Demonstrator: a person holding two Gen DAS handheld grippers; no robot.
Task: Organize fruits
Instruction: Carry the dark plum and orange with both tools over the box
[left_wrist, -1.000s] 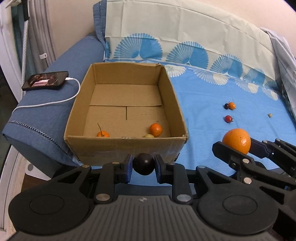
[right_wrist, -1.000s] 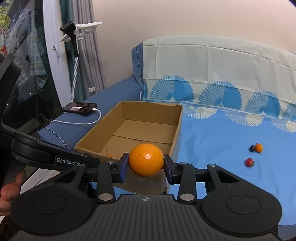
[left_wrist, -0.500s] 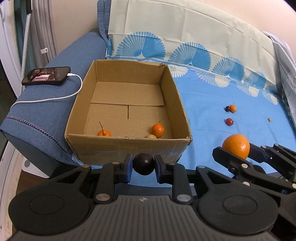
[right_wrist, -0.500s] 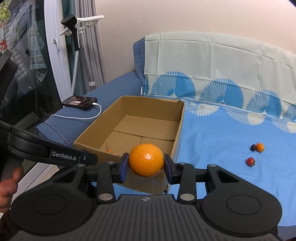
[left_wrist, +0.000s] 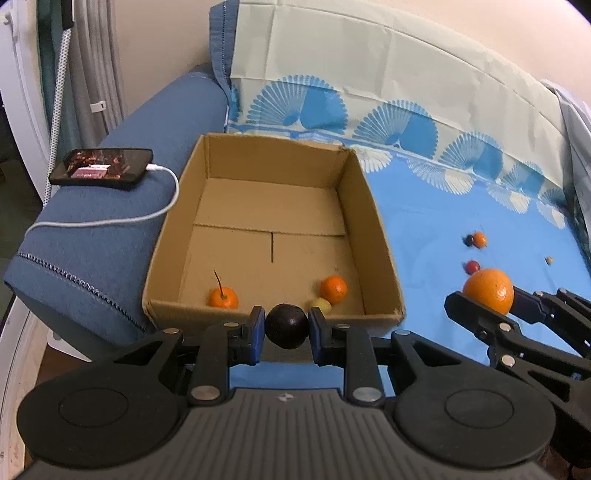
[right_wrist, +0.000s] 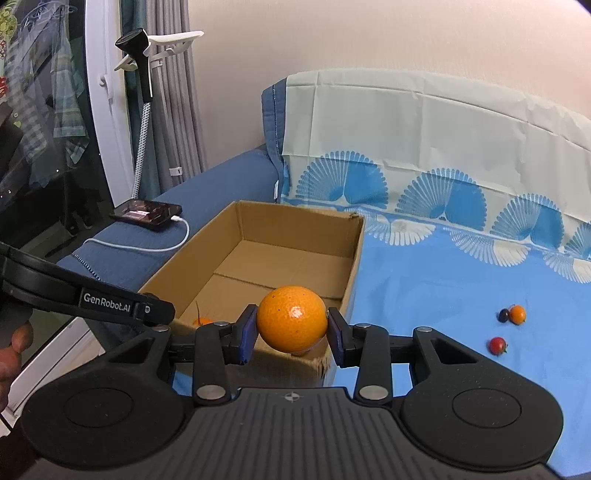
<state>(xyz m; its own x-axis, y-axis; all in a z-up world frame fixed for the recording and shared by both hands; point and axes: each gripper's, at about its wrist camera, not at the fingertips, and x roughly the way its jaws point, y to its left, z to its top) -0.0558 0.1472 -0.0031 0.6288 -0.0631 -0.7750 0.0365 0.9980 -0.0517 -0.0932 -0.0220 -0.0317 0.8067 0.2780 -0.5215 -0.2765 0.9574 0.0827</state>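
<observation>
- Three small fruits already lay along the near wall of the cardboard box (left_wrist: 380, 236): a stemmed orange fruit (left_wrist: 222, 297), a second orange one (left_wrist: 333, 289) and a pale yellowish one (left_wrist: 320, 305).
- The left gripper (left_wrist: 286, 327) was clamped on a dark round fruit (left_wrist: 286, 326), poised at the box's near rim.
- The right gripper (right_wrist: 291, 325) gripped a large orange (right_wrist: 291, 318) near the box's front right corner.
- Still loose on the blue sheet (right_wrist: 424, 295): a red fruit (right_wrist: 497, 345), a small orange fruit (right_wrist: 517, 314) touching a dark berry (right_wrist: 503, 315), and a tiny pale item (left_wrist: 549, 260).
- By appearances, the sorting stood roughly half finished.
</observation>
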